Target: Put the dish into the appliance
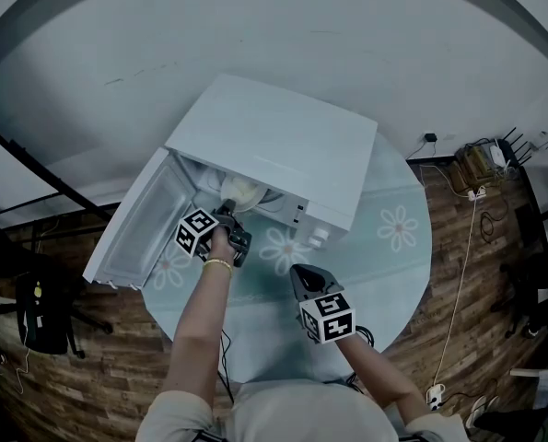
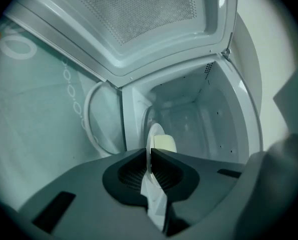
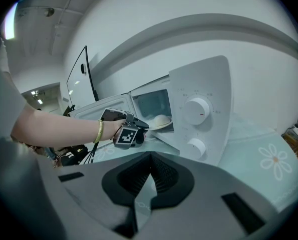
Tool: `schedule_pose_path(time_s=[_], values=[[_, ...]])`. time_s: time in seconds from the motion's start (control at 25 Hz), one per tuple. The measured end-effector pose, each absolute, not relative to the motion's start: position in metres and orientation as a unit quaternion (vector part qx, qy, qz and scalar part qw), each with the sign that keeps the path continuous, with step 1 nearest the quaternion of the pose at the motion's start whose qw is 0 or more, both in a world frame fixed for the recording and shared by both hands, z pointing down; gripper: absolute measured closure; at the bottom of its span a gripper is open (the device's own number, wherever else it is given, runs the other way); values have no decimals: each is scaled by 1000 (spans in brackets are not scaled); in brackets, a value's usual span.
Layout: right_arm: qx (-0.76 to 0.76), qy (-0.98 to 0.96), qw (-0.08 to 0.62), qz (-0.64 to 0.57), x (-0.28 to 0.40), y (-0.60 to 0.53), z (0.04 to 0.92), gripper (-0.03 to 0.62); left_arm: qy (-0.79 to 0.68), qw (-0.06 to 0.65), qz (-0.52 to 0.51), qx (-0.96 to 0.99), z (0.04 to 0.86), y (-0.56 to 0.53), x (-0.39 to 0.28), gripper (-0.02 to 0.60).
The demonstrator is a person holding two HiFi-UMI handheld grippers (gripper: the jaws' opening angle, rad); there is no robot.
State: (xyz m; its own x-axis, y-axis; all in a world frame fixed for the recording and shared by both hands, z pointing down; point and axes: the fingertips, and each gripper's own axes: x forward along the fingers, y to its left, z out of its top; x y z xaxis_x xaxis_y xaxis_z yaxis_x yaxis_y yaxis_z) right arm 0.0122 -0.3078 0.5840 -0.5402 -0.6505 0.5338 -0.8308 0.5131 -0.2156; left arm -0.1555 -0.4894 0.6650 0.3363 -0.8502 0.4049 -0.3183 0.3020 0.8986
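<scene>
A white microwave (image 1: pixel 283 145) stands on the round table with its door (image 1: pixel 140 228) swung open to the left. My left gripper (image 1: pixel 226 215) is at the mouth of the cavity, shut on the rim of a white dish (image 1: pixel 241 191) that carries a pale bun. In the left gripper view the dish (image 2: pixel 161 141) stands edge-on between the pads of that gripper (image 2: pixel 150 156), with the bare cavity (image 2: pixel 199 119) beyond. The right gripper view shows the dish (image 3: pixel 161 120) just inside the opening. My right gripper (image 1: pixel 303 279) hovers over the table in front of the microwave, shut and holding nothing (image 3: pixel 150 159).
The table (image 1: pixel 393 265) wears a pale cloth with flower prints. Two control knobs (image 3: pixel 198 110) sit on the microwave's right front. Cables and a power strip (image 1: pixel 476 191) lie on the wooden floor at right. A black chair (image 1: pixel 34 311) stands at left.
</scene>
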Motion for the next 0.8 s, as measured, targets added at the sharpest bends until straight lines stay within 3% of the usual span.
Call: schedule_pose_path(time_s=[0.8], values=[[441, -843, 192, 240, 16, -312, 591, 589, -545, 594, -200, 557, 666, -512, -153, 543]])
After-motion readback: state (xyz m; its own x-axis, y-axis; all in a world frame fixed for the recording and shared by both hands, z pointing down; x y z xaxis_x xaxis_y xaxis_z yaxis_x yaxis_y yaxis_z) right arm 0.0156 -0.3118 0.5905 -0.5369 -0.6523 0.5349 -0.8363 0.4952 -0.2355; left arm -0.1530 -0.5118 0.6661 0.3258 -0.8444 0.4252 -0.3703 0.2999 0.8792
